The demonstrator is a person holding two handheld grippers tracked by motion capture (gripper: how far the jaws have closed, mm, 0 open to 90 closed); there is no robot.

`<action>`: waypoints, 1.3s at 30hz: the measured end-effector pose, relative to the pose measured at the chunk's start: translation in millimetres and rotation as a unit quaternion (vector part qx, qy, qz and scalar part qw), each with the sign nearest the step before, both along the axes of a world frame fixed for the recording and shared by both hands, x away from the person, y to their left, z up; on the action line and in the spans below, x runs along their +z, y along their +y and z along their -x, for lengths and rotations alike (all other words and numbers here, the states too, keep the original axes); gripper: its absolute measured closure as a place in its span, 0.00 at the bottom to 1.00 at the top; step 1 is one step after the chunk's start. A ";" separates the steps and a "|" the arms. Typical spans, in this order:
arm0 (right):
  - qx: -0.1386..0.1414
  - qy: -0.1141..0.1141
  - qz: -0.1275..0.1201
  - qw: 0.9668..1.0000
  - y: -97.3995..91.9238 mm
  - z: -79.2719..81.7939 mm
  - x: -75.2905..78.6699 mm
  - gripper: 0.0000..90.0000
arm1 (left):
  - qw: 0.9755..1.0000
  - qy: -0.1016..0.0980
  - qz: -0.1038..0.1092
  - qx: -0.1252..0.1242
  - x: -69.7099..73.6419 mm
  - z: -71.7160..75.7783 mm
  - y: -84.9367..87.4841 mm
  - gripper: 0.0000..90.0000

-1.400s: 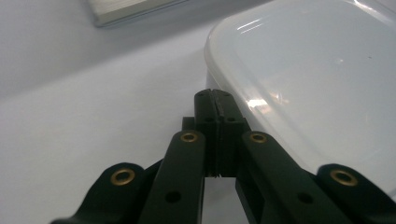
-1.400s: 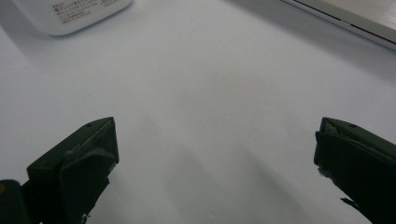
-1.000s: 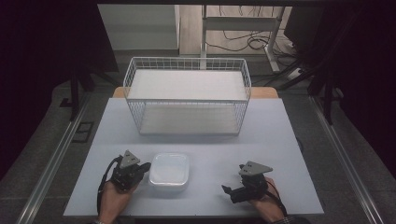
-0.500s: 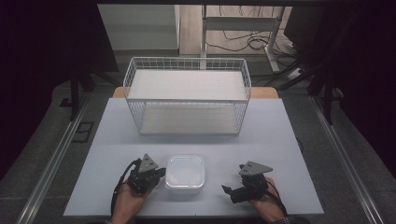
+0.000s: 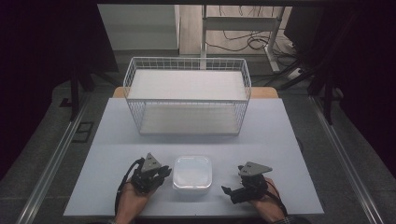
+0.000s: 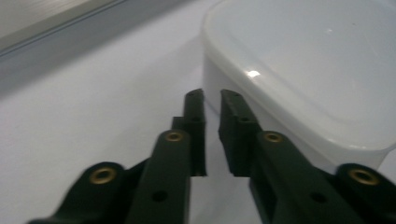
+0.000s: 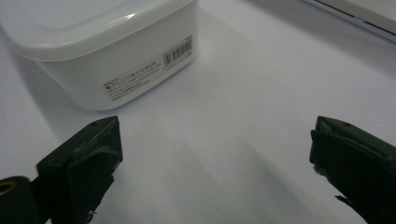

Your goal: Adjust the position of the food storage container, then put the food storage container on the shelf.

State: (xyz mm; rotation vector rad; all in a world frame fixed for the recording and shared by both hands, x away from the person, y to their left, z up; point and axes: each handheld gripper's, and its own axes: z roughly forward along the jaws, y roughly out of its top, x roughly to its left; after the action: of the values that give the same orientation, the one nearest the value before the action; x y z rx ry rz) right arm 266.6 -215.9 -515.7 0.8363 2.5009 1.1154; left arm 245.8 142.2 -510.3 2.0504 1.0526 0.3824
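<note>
Lidded white container (image 5: 192, 172) sits near front edge of table (image 5: 280, 135), between both grippers. Left gripper (image 5: 156, 176) against its side, fingers nearly closed, empty. Right gripper (image 5: 232, 192) near, fingers wide apart, empty. Wire basket (image 5: 187, 95) behind. Nothing lifted yet; job looks barely begun.

My work surface is a pale grey-white rectangular table (image 5: 280, 140) with a smooth matte top. At its far side stands a white wire-mesh basket (image 5: 187, 98), rectangular and open-topped, resting on the tabletop. Near my edge, about midway across, sits a white, square, round-cornered plastic container with a lid (image 5: 192, 172); its side wall carries a printed label with a barcode (image 7: 177, 51), the small text too blurred, I think, to read.
</note>
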 end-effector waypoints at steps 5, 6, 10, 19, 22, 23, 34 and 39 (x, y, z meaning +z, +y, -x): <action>0.010 -0.001 0.003 1.000 1.9 1.2 -0.6 0.05 | 1.000 -0.010 0.011 0.002 -1.7 2.9 9.5 0.58; 0.010 -0.002 0.000 1.000 1.5 1.2 -0.1 0.05 | 1.000 -0.016 0.011 0.003 -2.4 3.6 11.8 0.50; 0.006 0.000 -0.006 1.000 -0.2 0.4 0.3 0.04 | 1.000 -0.010 0.021 0.011 -6.9 1.9 21.3 0.28; 0.002 -0.003 -0.021 1.000 0.3 0.2 1.4 0.04 | 0.999 -0.024 0.024 0.013 -9.5 3.7 28.5 0.06; -0.006 -0.004 -0.034 0.999 -0.1 0.5 3.2 0.04 | 0.999 -0.035 0.033 0.002 -9.1 4.6 30.3 0.06; -0.006 -0.005 -0.038 0.999 -0.4 0.3 4.0 0.04 | 0.998 -0.041 0.036 -0.002 -9.0 4.9 30.6 0.06; 0.016 0.027 -0.054 0.998 18.2 0.3 16.9 0.03 | 0.996 -0.020 0.079 -0.017 1.7 3.1 30.5 0.07; 0.019 0.031 -0.059 0.998 24.2 -1.9 21.9 0.02 | 0.996 -0.016 0.084 -0.030 4.6 1.6 26.2 0.07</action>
State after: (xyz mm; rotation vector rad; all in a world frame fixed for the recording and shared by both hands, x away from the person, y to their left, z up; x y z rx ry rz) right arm 268.5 -191.6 -493.8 0.8695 2.5315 1.2802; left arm 244.1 168.4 -505.7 1.9144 0.9692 0.2849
